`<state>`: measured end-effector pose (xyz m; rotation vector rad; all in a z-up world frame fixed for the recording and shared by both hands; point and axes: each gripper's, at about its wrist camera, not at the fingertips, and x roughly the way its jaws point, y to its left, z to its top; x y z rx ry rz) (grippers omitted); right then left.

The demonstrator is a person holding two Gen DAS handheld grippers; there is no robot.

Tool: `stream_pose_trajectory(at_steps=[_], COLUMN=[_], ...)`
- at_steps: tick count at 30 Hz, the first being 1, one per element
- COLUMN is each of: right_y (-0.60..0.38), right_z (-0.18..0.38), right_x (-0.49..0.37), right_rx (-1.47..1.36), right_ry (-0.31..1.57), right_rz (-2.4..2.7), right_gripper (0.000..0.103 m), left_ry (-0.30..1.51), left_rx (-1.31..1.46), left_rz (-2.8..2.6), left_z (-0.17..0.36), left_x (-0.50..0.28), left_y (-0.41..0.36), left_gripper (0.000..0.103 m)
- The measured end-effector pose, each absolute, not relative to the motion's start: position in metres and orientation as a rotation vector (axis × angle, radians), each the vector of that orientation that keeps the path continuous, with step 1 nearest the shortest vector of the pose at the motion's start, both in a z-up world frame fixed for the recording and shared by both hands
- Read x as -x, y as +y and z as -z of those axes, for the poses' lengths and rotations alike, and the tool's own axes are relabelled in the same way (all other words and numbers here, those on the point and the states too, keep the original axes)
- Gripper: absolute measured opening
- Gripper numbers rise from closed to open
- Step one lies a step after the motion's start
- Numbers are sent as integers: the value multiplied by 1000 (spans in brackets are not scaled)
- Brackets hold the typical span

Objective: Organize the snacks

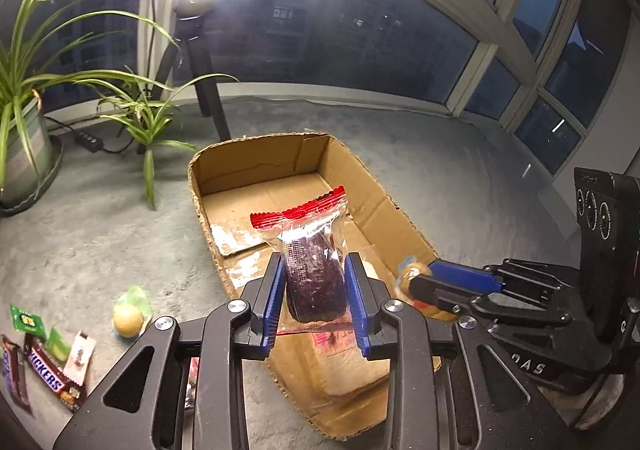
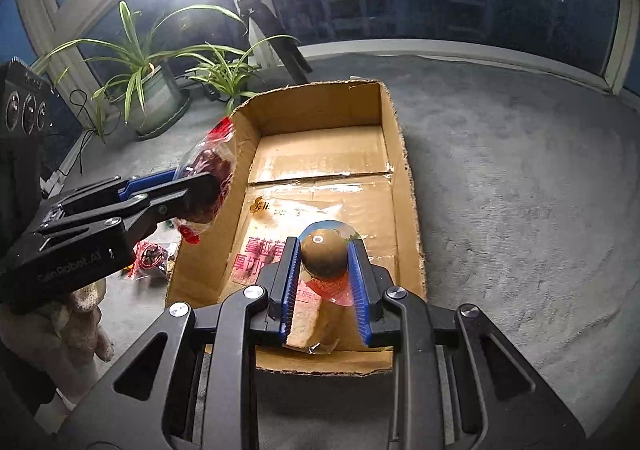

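**Both snacks carried to the open box**

The left gripper [image 1: 314,288] is clamped on a red-sealed packet of dark snack [image 1: 316,270], long axis upright, hanging over the cardboard box's [image 2: 404,170] left wall. The right gripper [image 2: 325,284] is clamped on a round brown wrapped bun [image 2: 324,256], already above the box floor near its front edge, so the right looks nearer a drop, I judge

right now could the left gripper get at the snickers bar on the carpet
Probably not yet. The left gripper is shut on the dark snack packet over the cardboard box, so it must drop that first. The Snickers bar lies uncovered on the carpet beside other snacks.
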<state>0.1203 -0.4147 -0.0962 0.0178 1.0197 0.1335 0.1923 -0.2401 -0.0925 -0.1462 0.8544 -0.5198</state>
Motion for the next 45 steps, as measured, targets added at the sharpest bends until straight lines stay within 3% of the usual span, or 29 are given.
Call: stream_pose_trajectory(at_steps=[2,6,7,23,45], right_y=[-413,-409,-409,-368,-243], right_z=[95,93,92,68,101], right_x=[-121,-121,-121,-107,-102], right_rx=[-21,-10,-8,-27,2], right_ry=[1018,1015,1012,968,1042], right_rz=[-140,-136,-134,-165,-357], right_gripper=[27,47,48,48,48], left_ry=[858,862,861,800,845], left_rx=[142,146,148,168,239], left_rz=[518,510,510,491,254], left_z=[92,91,91,70,99], left_x=[-194,-197,-198,-178,-113], left_y=[-241,-239,-237,-190,1], left_gripper=[30,42,42,42,42])
